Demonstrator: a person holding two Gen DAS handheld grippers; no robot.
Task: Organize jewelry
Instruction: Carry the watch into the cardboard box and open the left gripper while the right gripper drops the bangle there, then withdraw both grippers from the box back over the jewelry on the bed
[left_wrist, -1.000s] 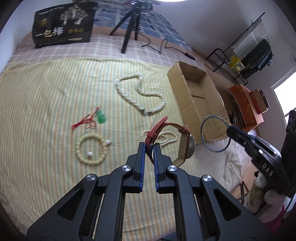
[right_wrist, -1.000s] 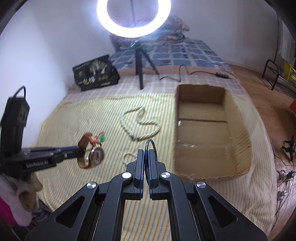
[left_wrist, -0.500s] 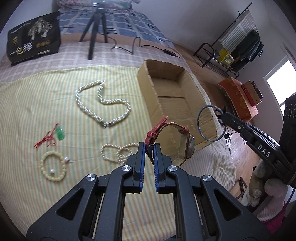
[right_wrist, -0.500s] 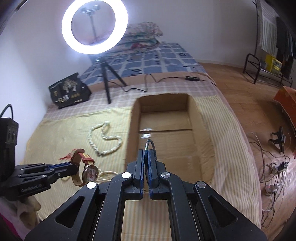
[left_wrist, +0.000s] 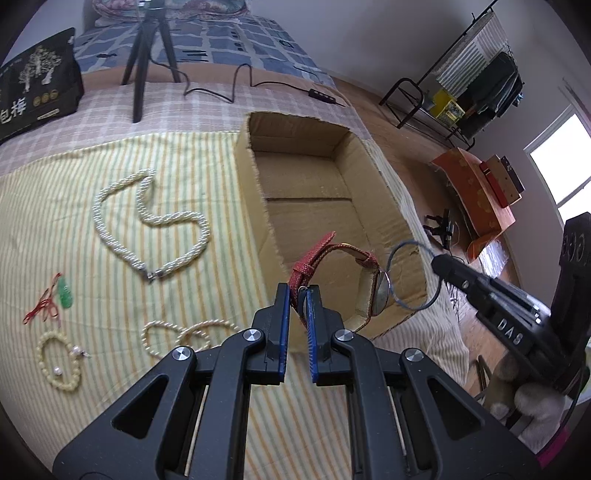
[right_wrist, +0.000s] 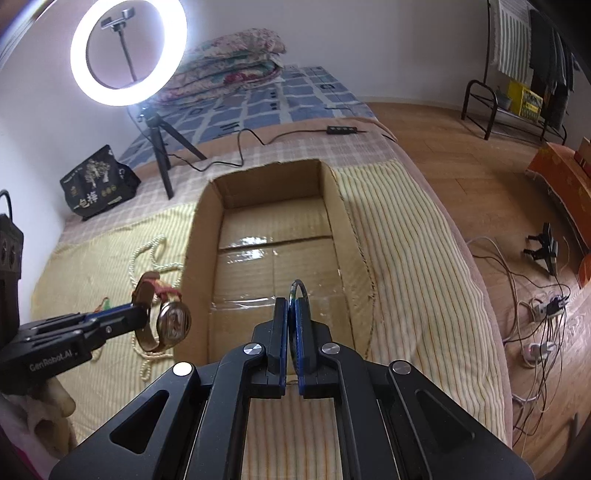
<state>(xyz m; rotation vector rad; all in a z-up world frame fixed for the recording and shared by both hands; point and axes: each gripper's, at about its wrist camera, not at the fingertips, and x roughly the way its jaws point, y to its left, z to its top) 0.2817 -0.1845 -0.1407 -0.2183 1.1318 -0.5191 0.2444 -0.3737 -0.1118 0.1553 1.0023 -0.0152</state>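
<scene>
My left gripper (left_wrist: 297, 291) is shut on the red strap of a wristwatch (left_wrist: 380, 291) and holds it in the air over the near left corner of an open cardboard box (left_wrist: 255, 184). My right gripper (right_wrist: 293, 302) is shut on a thin dark ring bangle (right_wrist: 300, 286) above the near end of the box (right_wrist: 197, 236). The bangle (left_wrist: 413, 275) hangs just right of the watch. The watch also shows in the right wrist view (right_wrist: 171, 319). A white pearl rope necklace (left_wrist: 147, 218), a beaded bracelet (left_wrist: 61, 358), thin pearl loops (left_wrist: 184, 332) and a green pendant on red cord (left_wrist: 64, 295) lie on the striped cloth.
The box stands on a bed with a yellow striped cloth (left_wrist: 74, 258). A ring light on a tripod (right_wrist: 127, 48) and a black bag (right_wrist: 98, 184) stand at the back. The bed edge drops to a wooden floor with cables (right_wrist: 535, 306) on the right.
Both grippers have moved toward the box with their loads. The box now lies right under the watch and bangle; the loose jewelry has slid to the left of the view.
</scene>
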